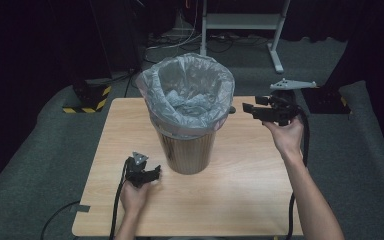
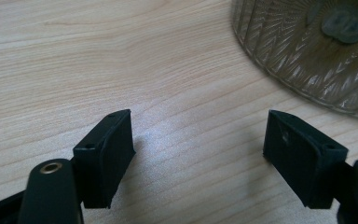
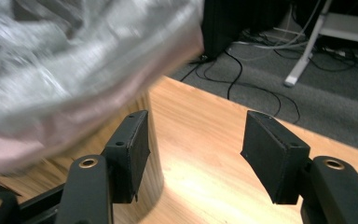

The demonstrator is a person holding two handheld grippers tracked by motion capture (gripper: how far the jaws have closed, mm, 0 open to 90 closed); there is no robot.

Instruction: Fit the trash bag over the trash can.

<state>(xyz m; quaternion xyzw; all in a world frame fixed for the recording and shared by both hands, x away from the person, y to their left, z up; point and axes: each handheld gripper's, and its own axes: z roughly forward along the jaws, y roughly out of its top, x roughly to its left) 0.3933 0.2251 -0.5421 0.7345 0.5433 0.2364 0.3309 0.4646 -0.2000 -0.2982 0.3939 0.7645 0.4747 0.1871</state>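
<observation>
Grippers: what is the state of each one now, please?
Left gripper: open, holding nothing, over the table.
Right gripper: open, holding nothing, beside the bin.

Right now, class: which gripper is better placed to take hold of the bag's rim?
Right. The right gripper is open, raised to the height of the bag rim and pointing at it. The left gripper sits low on the table by the bin base.

Wood table w/ lined bin standing on it.
</observation>
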